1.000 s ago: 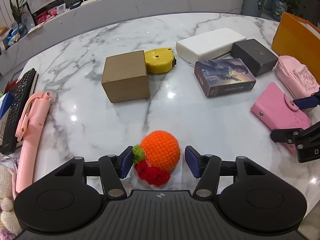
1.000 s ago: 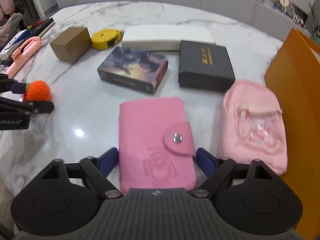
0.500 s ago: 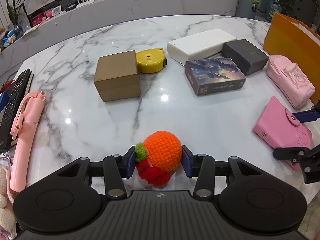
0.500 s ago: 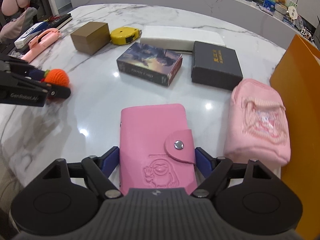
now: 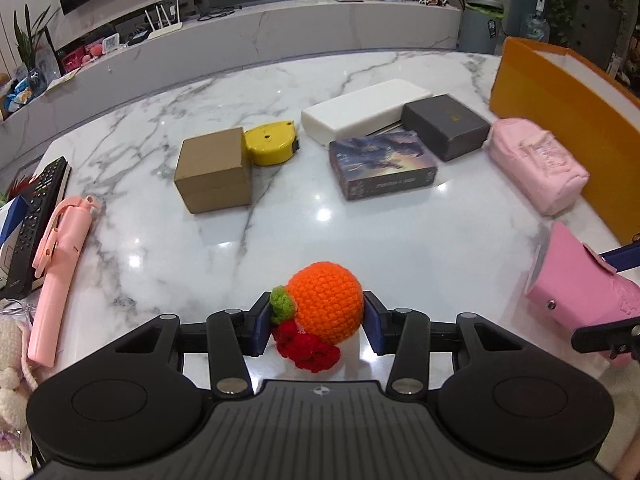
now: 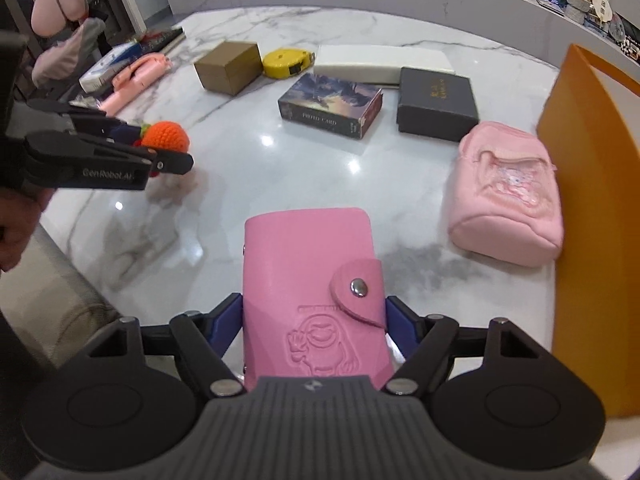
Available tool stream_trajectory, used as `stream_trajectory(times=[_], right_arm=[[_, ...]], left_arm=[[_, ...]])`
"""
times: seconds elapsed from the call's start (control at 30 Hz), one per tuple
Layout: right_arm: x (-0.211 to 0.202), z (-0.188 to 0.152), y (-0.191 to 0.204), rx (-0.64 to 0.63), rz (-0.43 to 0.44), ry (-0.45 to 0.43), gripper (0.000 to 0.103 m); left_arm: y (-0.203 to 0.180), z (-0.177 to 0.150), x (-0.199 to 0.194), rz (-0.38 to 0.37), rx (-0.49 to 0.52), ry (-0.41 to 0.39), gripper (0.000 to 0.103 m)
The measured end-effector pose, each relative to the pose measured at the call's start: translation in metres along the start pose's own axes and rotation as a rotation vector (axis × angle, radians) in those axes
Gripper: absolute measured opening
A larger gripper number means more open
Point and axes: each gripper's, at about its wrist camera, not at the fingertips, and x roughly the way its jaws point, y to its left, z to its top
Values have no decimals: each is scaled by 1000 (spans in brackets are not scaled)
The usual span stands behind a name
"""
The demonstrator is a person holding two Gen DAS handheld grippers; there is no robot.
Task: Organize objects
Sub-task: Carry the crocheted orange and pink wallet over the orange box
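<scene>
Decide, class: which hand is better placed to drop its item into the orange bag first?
Right, probably. The right gripper, closing, clamps the pink card wallet, and the orange bag stands on its side. The left gripper holds the crocheted orange farther from it.

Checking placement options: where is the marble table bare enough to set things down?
Bare marble table lies in front of the brown cardboard box and illustrated photo-card box, and behind them. Crowded: the far row, and beside the pink fabric pouch by the orange bag.
</scene>
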Motion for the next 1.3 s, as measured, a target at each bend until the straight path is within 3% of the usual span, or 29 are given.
stream_trajectory(times=[0.37, 0.77, 1.03, 1.3], right_arm=[[-83, -8, -29, 50, 26, -133, 76], [-169, 5, -105, 103, -69, -299, 76], [-188, -9, -182, 198, -152, -305, 76], [-180, -33, -235, 264, -195, -261, 76]], left_arm=[[-45, 5, -33, -23, 66, -27, 52], [-171, 89, -73, -172, 221, -173, 52], [-250, 134, -56, -250, 327, -192, 52], [-295, 144, -27, -283, 389, -164, 52]])
